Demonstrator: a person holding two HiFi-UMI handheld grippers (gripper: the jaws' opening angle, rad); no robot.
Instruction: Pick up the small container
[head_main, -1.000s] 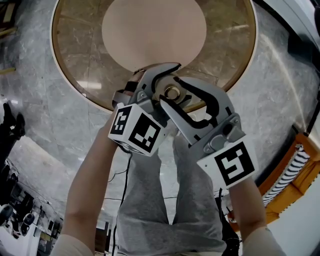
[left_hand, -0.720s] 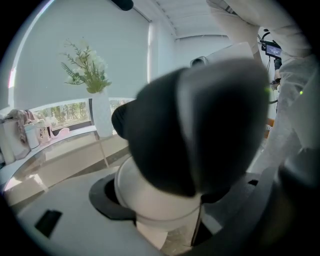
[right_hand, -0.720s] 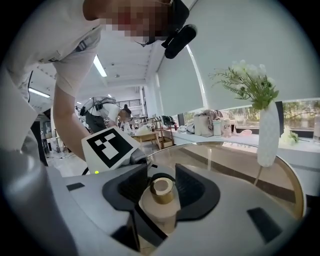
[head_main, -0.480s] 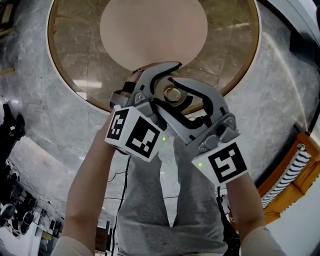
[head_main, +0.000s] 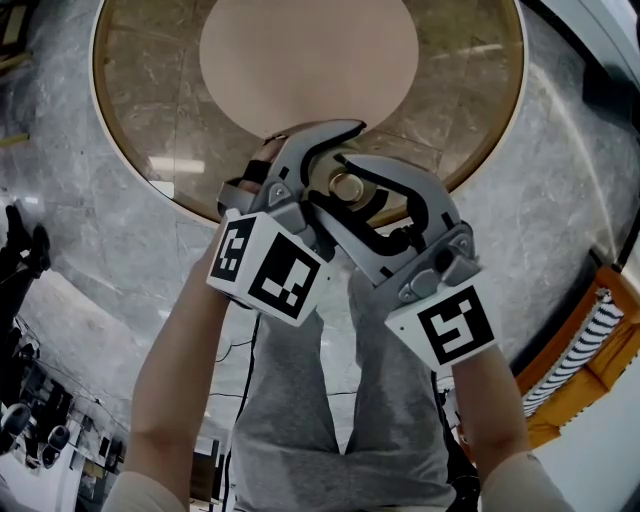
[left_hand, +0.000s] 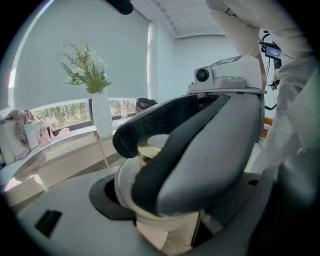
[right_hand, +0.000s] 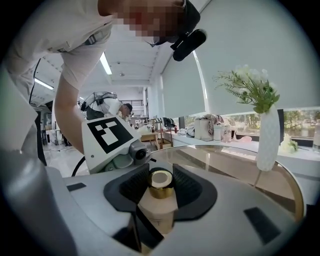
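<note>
The left gripper (left_hand: 160, 212) is clamped on the cream body of the small container (right_hand: 159, 216). The right gripper (right_hand: 161, 186), its jaws just now closing, has its ribbed black pads (right_hand: 134, 185) snug on either side of the gold cap (right_hand: 161, 183); the cap's pale round top faces up, and the contents are unseen. Only the head view shows the round brass-rimmed glass table (head_main: 470, 140) beyond both tips; only the gripper views show a slim white vase (right_hand: 267, 137) of flowers farther off.

Bright daylight, soft glare, fisheye-warped edges
</note>
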